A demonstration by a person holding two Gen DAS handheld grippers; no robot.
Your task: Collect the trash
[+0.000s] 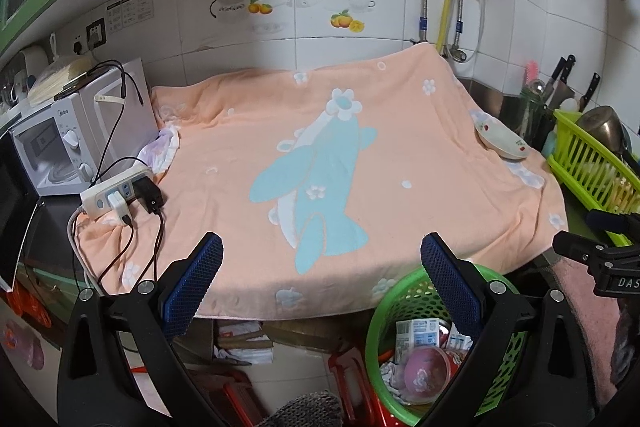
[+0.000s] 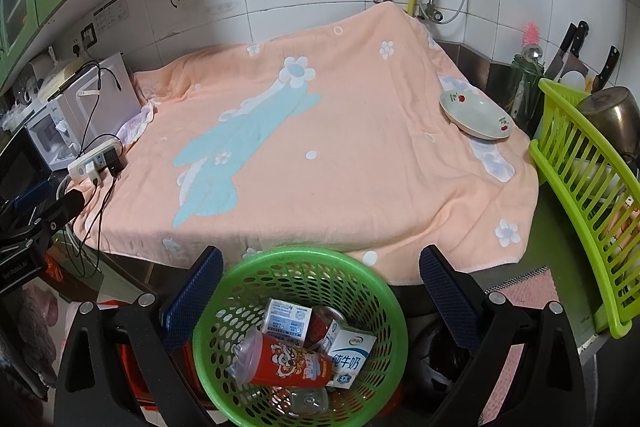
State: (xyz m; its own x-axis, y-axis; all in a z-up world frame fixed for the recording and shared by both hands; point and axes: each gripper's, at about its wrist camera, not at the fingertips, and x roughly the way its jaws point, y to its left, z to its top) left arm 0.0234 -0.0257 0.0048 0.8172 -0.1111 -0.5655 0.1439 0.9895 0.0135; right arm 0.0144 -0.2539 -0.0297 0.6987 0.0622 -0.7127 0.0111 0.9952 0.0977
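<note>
A: Trash is lying in the green basket (image 2: pixel 300 263) below the bench's front edge; the right wrist view is showing a red cup (image 2: pixel 286 363) and milk cartons (image 2: pixel 348 353) there.

B: The left view is catching only part. Both the left gripper (image 1: pixel 322 267) and right gripper (image 2: pixel 320 279) are hanging spread apart, empty. A bowl (image 2: pixel 476 115) is sitting near the blanket's (image 2: pixel 320 147) right edge.

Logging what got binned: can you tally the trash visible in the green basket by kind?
White cardboard milk cartons: 2
Red plastic cup with clear lid: 1
Red metal can: 1
Total visible in the green plastic mesh basket: 4; anything underneath is unclear.
</note>
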